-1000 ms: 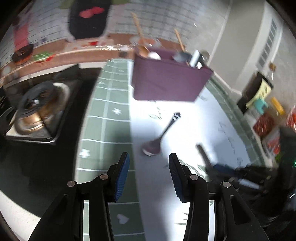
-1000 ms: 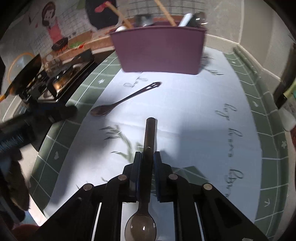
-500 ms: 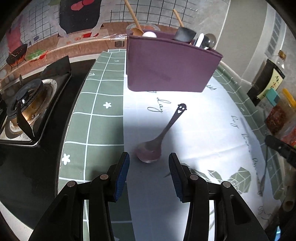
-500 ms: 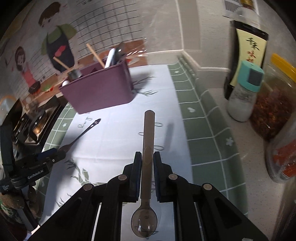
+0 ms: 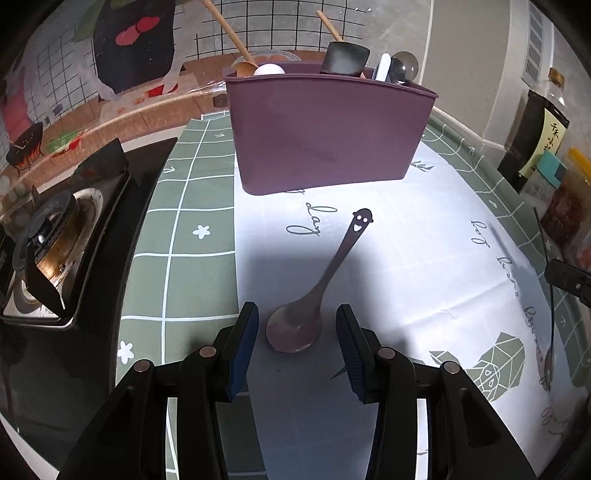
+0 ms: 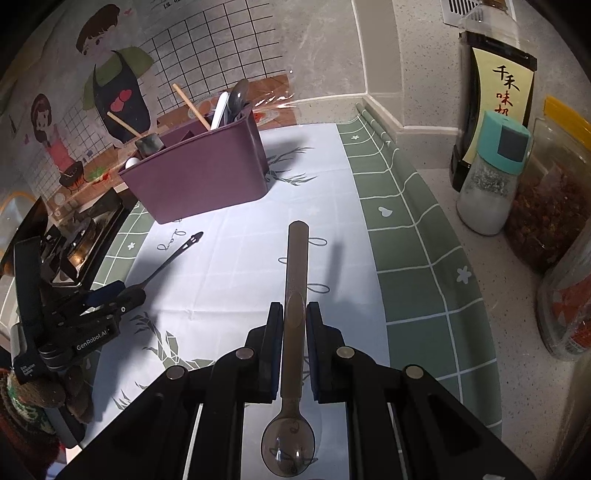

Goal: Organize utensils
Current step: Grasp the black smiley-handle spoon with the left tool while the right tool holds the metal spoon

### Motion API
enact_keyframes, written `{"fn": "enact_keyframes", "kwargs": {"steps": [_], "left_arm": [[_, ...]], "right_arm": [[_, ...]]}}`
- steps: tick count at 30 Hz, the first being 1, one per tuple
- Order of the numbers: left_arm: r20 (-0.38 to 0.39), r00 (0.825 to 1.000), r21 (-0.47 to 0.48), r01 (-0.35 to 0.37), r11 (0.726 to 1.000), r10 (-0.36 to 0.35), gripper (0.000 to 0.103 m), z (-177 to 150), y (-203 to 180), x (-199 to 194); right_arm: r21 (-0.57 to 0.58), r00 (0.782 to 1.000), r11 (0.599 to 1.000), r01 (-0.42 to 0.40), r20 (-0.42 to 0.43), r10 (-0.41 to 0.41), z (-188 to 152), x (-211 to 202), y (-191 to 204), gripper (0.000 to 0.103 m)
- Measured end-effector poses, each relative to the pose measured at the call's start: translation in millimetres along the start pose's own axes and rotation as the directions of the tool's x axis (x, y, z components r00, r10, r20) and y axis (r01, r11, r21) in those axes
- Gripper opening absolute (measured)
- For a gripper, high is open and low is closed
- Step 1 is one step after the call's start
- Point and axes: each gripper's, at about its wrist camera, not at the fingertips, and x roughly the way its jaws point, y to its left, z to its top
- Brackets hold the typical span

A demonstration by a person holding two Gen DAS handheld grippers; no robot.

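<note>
I am seeing a smooth, matt purple plastic caddy (image 5: 328, 133) holding pale wooden handles (image 5: 229, 35) and one shiny metal spoon bowl (image 5: 404, 66). The smiley-handled spoon (image 5: 314, 295) is looking like dark satin metal, softly reflecting light in its bowl. The table mat (image 5: 192, 258) is looking like smooth, slightly sheeny vinyl, creasing faintly. The translucent brown spoon (image 6: 293, 332) is reading as glossy smoky plastic. My gripper frames are showing matt black plastic with ribbed blue rubbery pads (image 5: 243, 343). The counter (image 6: 491, 266) is appearing as speckled polished stone, and the stove (image 5: 55, 236) as glossy black glass with dull iron.
</note>
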Motion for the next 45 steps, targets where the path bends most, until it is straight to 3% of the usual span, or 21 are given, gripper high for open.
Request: {"fn": "enact_keyframes", "kwargs": {"steps": [4, 6, 15, 19, 21, 24, 25, 29, 32, 38, 41, 43, 45], "left_arm": [[0.000, 1.000, -0.034, 0.011, 0.999, -0.011, 0.027, 0.3, 3.0, -0.8], [0.007, 1.000, -0.041, 0.007, 0.999, -0.006, 0.011, 0.4, 3.2, -3.8], [0.077, 0.997, -0.063, 0.001, 0.998, 0.003, 0.005, 7.3, 9.2, -41.5], [0.037, 0.997, -0.141, 0.068, 0.988, -0.064, 0.007, 4.8, 23.7, -46.6], [0.008, 0.989, -0.217, 0.149, 0.965, -0.150, 0.009, -0.1, 34.2, -41.3], [-0.036, 0.982, -0.274, 0.168, 0.947, -0.184, 0.023, -5.8, 36.0, -32.1], [-0.043, 0.979, -0.293, 0.177, 0.939, -0.198, 0.023, -6.9, 35.9, -30.2], [-0.063, 0.957, -0.453, 0.226, 0.862, -0.284, 0.023, -10.5, 45.7, -18.7], [-0.080, 0.946, -0.523, 0.230, 0.820, -0.315, 0.024, -13.2, 48.8, -9.2], [-0.027, 0.936, -0.684, 0.238, 0.690, -0.350, 0.023, -11.1, 55.4, 3.7], [-0.025, 0.951, -0.692, 0.206, 0.691, -0.308, 0.017, -6.1, 50.9, 6.3], [-0.026, 0.958, -0.717, 0.181, 0.673, -0.285, 0.004, -4.4, 54.2, 12.1], [-0.022, 0.958, -0.729, 0.181, 0.661, -0.287, 0.003, -2.6, 57.4, 15.9]], "right_arm": [[-0.007, 1.000, 1.000, -0.004, 0.011, 0.004, 3.9, -1.1, 0.1, 0.011], [-0.009, 1.000, 1.000, -0.003, 0.013, 0.003, 5.2, -1.3, 0.2, 0.011], [-0.032, 0.999, 0.999, -0.008, 0.038, 0.010, 11.1, -8.1, 4.2, 0.011], [-0.036, 0.999, 0.999, -0.011, 0.040, 0.013, 11.7, -10.0, 4.6, 0.011], [-0.037, 0.999, 0.999, -0.015, 0.037, 0.017, 11.4, -9.9, 4.2, 0.011], [-0.037, 0.999, 0.999, -0.022, 0.029, 0.023, 9.8, -9.5, 5.1, 0.011], [-0.040, 0.999, 0.999, -0.024, 0.027, 0.025, 9.2, -9.7, 6.2, 0.011], [-0.051, 0.999, 0.998, -0.030, 0.027, 0.032, 7.8, -11.7, 8.1, 0.011], [-0.048, 0.999, 0.998, -0.030, 0.025, 0.032, 7.4, -11.9, 6.8, 0.011], [-0.045, 0.999, 0.998, -0.032, 0.015, 0.033, 7.0, -8.5, 1.5, 0.011], [-0.043, 0.999, 0.998, -0.035, 0.010, 0.036, 7.0, -5.3, 0.4, 0.011], [-0.045, 0.999, 0.998, -0.040, 0.008, 0.040, 7.5, -3.4, 0.9, 0.011], [-0.055, 0.999, 0.998, -0.039, 0.009, 0.039, 8.6, -3.0, 2.5, 0.011]]}}
